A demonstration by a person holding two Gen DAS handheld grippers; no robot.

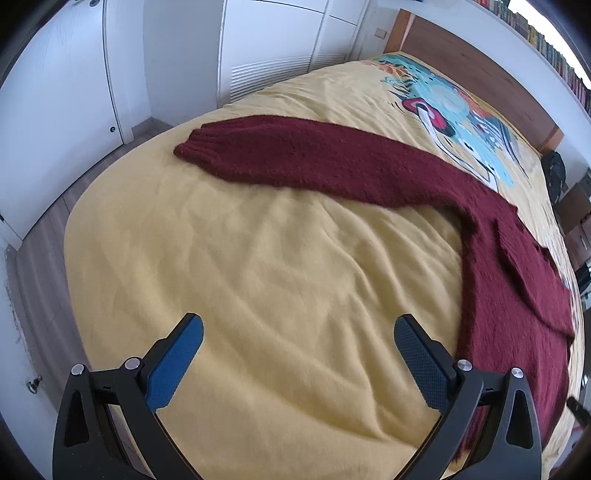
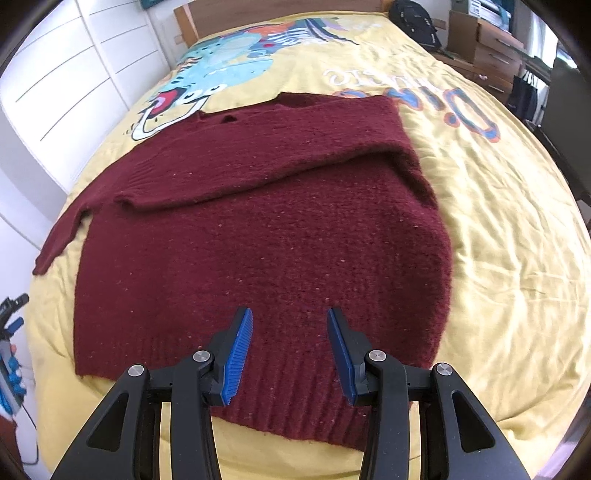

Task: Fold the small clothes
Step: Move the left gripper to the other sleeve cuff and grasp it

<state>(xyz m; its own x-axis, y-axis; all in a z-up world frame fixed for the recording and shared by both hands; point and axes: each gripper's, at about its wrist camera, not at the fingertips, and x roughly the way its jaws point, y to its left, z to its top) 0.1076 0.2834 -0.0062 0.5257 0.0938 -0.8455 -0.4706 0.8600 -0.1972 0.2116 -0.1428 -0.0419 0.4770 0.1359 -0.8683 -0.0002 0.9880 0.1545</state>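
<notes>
A dark red knit sweater (image 2: 277,229) lies flat on the yellow bed cover (image 2: 498,221). One sleeve (image 2: 258,162) is folded across its chest. The other sleeve (image 1: 332,162) stretches out to the left over the cover, its cuff toward the bed's edge. My right gripper (image 2: 290,312) hovers over the ribbed hem, jaws partly apart, with nothing pinched between the blue pads. My left gripper (image 1: 298,319) stands wide open above bare yellow cover (image 1: 258,258), left of the sweater's body (image 1: 517,295) and short of the outstretched sleeve.
White wardrobe doors (image 1: 55,92) and a strip of wood floor (image 1: 44,229) run along the bed's left side. A wooden headboard (image 1: 480,66) stands at the far end. A black backpack (image 2: 413,18) and boxes (image 2: 487,40) sit beyond the bed's right corner.
</notes>
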